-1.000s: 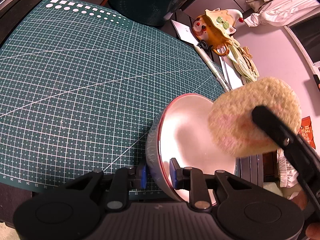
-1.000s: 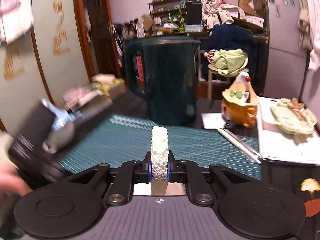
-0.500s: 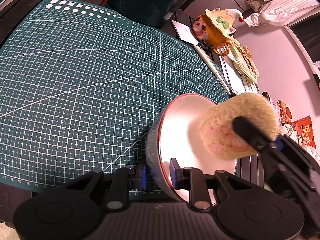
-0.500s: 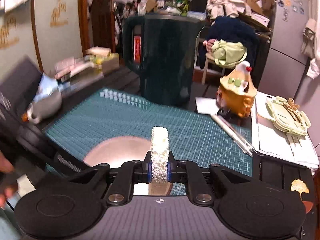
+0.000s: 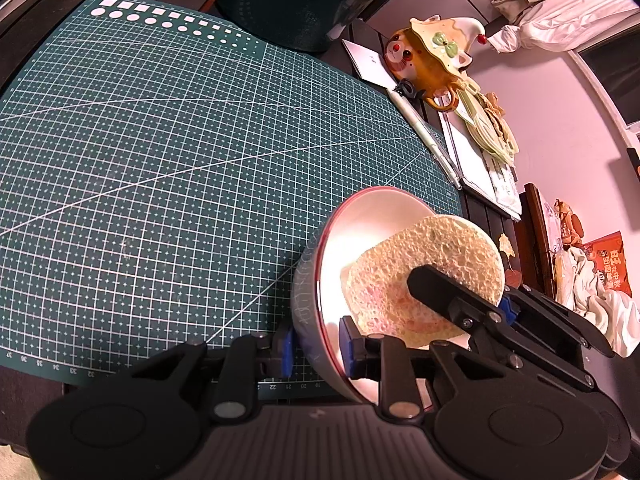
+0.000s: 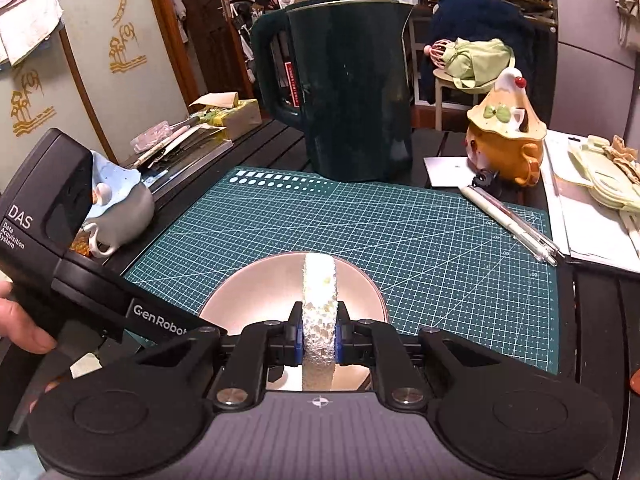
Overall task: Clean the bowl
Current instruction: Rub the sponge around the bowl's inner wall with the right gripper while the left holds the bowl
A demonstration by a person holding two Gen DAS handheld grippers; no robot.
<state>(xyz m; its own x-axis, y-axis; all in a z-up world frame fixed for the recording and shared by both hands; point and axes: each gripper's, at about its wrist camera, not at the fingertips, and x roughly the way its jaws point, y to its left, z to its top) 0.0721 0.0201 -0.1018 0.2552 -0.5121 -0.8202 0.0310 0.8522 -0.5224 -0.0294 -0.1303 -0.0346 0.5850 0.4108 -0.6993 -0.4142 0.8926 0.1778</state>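
Note:
My left gripper (image 5: 316,352) is shut on the rim of a white bowl (image 5: 360,232) with a red edge and holds it tilted above the green cutting mat (image 5: 160,160). My right gripper (image 6: 319,338) is shut on a round yellow sponge (image 6: 319,280), seen edge-on. In the left wrist view the sponge (image 5: 432,264) lies inside the bowl against its inner wall, with the right gripper (image 5: 464,304) reaching in from the right. In the right wrist view the bowl (image 6: 256,300) sits just beyond the fingers.
A dark green kettle (image 6: 348,92) stands at the mat's far edge. An orange character mug (image 6: 508,144), pens (image 6: 508,216) and papers (image 6: 592,216) lie at the right. A pale blue figure mug (image 6: 120,204) stands at the left.
The right gripper has brought the sponge down from beside the bowl's rim into the bowl. The left gripper and bowl have stayed put.

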